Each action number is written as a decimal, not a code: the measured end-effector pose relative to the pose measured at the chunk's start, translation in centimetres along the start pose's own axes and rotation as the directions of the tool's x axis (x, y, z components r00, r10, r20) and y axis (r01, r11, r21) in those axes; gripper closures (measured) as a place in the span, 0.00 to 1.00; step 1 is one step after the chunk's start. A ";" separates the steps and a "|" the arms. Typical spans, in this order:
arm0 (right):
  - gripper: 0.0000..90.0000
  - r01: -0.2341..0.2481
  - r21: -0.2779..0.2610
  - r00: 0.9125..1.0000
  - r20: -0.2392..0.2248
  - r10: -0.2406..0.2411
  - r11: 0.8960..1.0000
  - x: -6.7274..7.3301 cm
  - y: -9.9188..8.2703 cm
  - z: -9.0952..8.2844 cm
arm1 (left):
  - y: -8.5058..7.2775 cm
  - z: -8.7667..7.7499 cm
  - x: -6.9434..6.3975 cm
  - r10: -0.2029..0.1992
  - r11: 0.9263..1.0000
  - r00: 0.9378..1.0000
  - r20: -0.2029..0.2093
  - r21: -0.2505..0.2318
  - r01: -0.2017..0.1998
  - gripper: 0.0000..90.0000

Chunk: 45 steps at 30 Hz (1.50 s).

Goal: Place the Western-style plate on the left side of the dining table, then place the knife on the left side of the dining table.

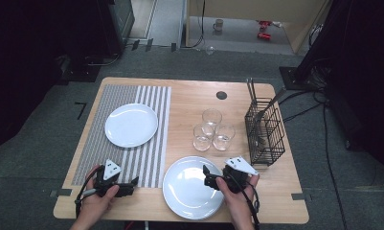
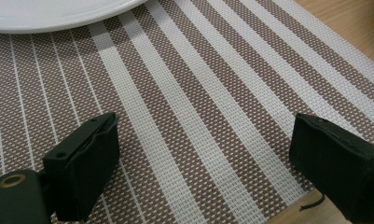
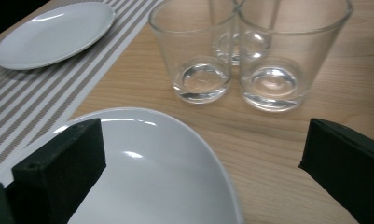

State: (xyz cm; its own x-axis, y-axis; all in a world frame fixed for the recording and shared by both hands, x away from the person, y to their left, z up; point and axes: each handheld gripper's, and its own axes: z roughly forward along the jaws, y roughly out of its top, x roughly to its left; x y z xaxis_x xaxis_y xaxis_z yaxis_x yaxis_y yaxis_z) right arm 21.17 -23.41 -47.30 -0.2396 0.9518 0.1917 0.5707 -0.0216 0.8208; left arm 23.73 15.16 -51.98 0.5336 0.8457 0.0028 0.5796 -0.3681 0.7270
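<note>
High view has my right claw (image 1: pixel 209 176) spread wide and empty over the near white plate (image 1: pixel 189 199) at the bench (image 1: pixel 276 201) edge, three glasses (image 1: pixel 211 130) just beyond. My left claw (image 1: pixel 131 184) hangs released over the striped placemat (image 1: pixel 146 158).

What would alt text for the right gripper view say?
An open black two-jaw tool hovers over the round white plate on the wooden table, facing three clear drinking glasses; a second white plate sits on a striped placemat.
</note>
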 end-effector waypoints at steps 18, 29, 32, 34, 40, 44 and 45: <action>0.00 -0.073 -0.047 0.990 0.118 0.078 0.996 -5.1 -0.4 -2.8 | 0.0 0.0 0.0 0.000 1.000 1.000 0.000 0.000 0.000 0.10; 0.00 -0.072 -0.063 0.986 0.145 0.081 0.995 -7.4 -0.8 -4.0 | 0.0 0.0 0.0 0.000 1.000 1.000 0.000 0.001 0.000 0.10; 0.00 -0.070 -0.073 0.986 0.149 0.080 0.995 -7.8 -0.8 -4.3 | 0.0 0.0 0.0 0.000 1.000 1.000 0.000 0.001 0.000 0.10; 0.07 -0.065 -0.088 0.982 0.170 0.080 0.994 -7.9 -0.7 -4.5 | 0.0 0.0 0.0 0.001 1.000 1.000 0.000 0.001 -0.001 0.10; 0.09 -0.048 -0.124 0.977 0.200 0.073 0.991 -8.1 -0.2 -5.2 | 0.0 0.0 0.0 0.001 1.000 1.000 0.001 0.002 -0.001 0.10; 0.15 -0.027 -0.152 0.972 0.225 0.062 0.988 -8.1 0.3 -5.6 | 0.0 0.0 0.0 0.000 1.000 1.000 0.000 0.001 0.000 0.10; 0.15 -0.025 -0.156 0.972 0.226 0.060 0.987 -8.1 0.5 -5.7 | 0.0 0.0 0.0 0.000 1.000 1.000 0.000 0.001 0.000 0.10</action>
State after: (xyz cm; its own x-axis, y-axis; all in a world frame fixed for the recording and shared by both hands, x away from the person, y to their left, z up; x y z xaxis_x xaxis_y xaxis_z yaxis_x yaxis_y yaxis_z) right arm 18.92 -32.93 -45.38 -0.0214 0.9932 0.1146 0.4469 -0.0930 0.8897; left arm 23.73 15.16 -51.98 0.5340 0.8455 0.0028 0.5799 -0.3687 0.7265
